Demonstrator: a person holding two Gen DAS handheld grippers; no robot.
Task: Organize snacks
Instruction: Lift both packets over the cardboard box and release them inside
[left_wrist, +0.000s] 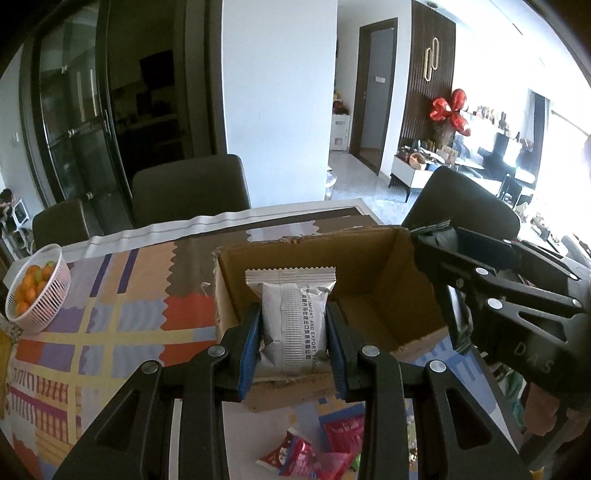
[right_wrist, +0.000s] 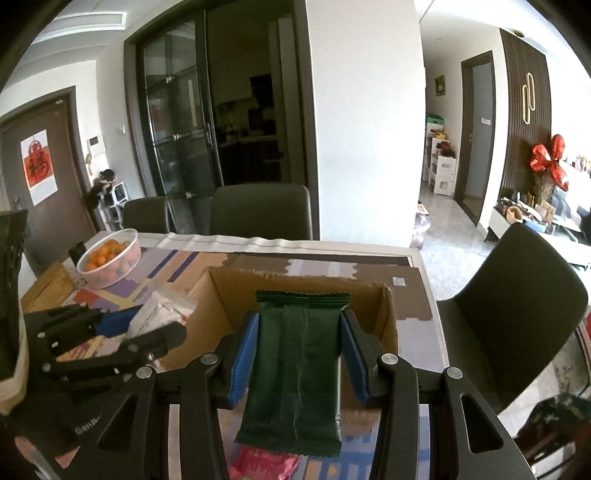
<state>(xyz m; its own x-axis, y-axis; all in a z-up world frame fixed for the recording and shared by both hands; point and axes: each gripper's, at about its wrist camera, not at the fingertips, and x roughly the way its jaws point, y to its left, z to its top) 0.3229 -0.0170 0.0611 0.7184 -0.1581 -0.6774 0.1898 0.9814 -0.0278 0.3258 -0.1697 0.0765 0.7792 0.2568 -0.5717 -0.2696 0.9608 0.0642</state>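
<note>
Two packets are in my grip at once, one per gripper, both poised at the open cardboard box. My left gripper is clamped on a silver snack packet, pinched across its width between the blue pads so its crimped top stands upright above the near wall of the box. I hold it by the middle, I think, so it hangs straight and can drop in cleanly. My right gripper is clenched the same way on a dark green snack packet, its top edge reaching over the box interior and its lower end trailing back over the table. From the left camera, the right gripper sits beside the box's right wall, so the two tools flank it without crowding each other.

Red snack packets lie loose on the patterned tablecloth just in front of the box, not yet sorted. A white basket of small oranges stands well apart at the far left. The box looks otherwise bare inside, so I judge the sorting has barely begun.
</note>
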